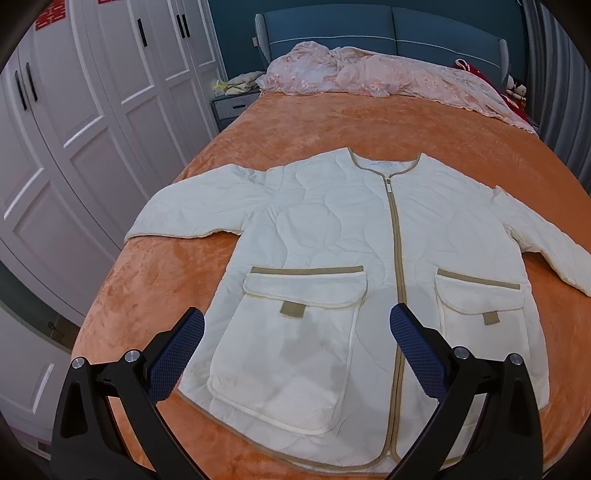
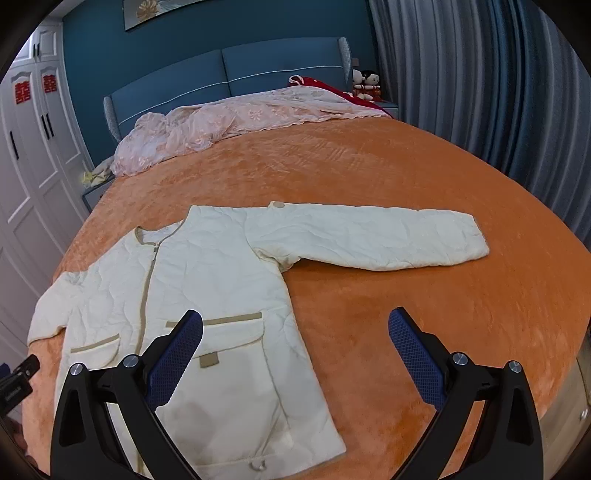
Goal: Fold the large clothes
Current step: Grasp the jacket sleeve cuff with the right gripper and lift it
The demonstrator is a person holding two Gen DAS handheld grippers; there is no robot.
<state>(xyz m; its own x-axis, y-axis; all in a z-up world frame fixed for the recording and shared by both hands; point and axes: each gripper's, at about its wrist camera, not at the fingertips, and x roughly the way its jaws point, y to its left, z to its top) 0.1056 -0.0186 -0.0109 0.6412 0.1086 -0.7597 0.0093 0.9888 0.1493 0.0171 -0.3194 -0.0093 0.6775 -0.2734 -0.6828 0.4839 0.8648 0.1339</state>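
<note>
A cream quilted jacket (image 1: 332, 229) with tan trim, a closed front zip and two flap pockets lies flat, front up, on the orange bedspread (image 1: 303, 122). Both sleeves are spread out to the sides. My left gripper (image 1: 297, 325) is open and empty, hovering over the jacket's lower left pocket near the hem. In the right wrist view the jacket (image 2: 207, 273) lies to the left, its sleeve (image 2: 369, 236) stretched out to the right. My right gripper (image 2: 295, 328) is open and empty, above the jacket's lower right edge and the bedspread (image 2: 424, 177).
A pink lace blanket (image 1: 388, 77) is bunched at the head of the bed by the blue headboard (image 1: 369, 26). White wardrobe doors (image 1: 74, 129) stand to the left, a nightstand (image 1: 232, 103) beside them. Grey curtains (image 2: 498, 92) hang to the right.
</note>
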